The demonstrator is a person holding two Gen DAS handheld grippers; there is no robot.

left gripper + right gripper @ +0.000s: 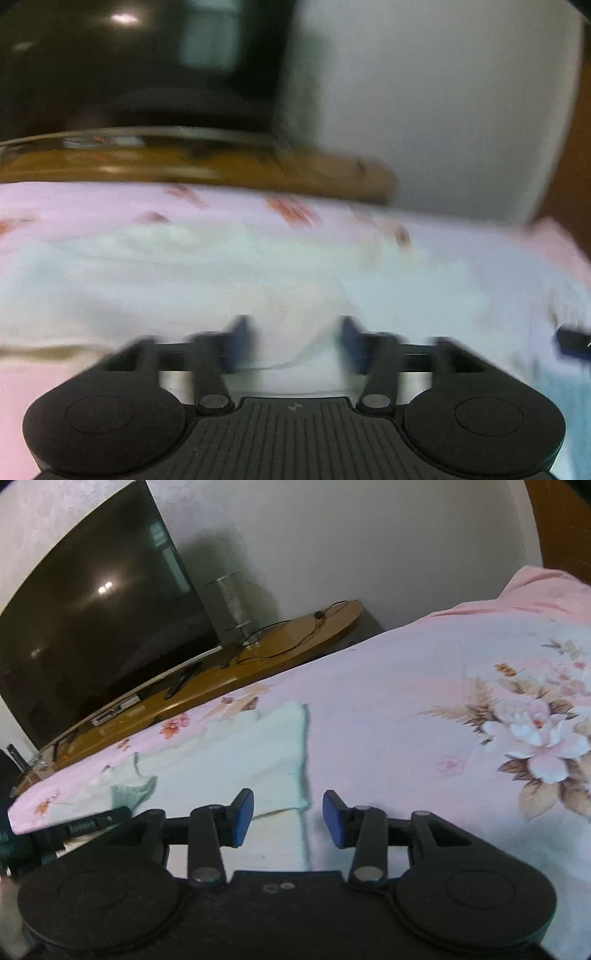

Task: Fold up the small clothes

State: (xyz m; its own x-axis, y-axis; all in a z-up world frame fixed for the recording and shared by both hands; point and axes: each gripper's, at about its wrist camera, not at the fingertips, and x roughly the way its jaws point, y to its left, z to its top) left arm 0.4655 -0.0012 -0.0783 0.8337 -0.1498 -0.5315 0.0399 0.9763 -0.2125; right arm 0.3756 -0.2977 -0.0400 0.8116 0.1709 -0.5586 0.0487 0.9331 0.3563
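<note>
The garment (236, 753) I am folding is a small piece of pale mint cloth, soft and thin, lying flat on the pink flowered bedsheet (424, 709). In my right wrist view it fills the centre left of the frame as a rough rectangle with a straight right edge and a darker green ribbed band at its lower left. Its near right corner lies just ahead of my right gripper (288, 818), mostly toward the left blue pad (242, 818); the jaws stand apart and neither pad presses the cloth, so that tool is released.

My left wrist view is badly blurred. There the pale cloth (221, 280) spreads across the middle of the frame, right in front of my left gripper (293, 341), whose jaws gape wide with only loose fabric showing between them, nothing pinched. My other tool's dark tip pokes in at the right edge.

Beyond the bed, in the upper left, a glossy black television (92, 613) stands on a curved wooden shelf (258, 653) strewn with thin cables, against a plain white wall (369, 546).
</note>
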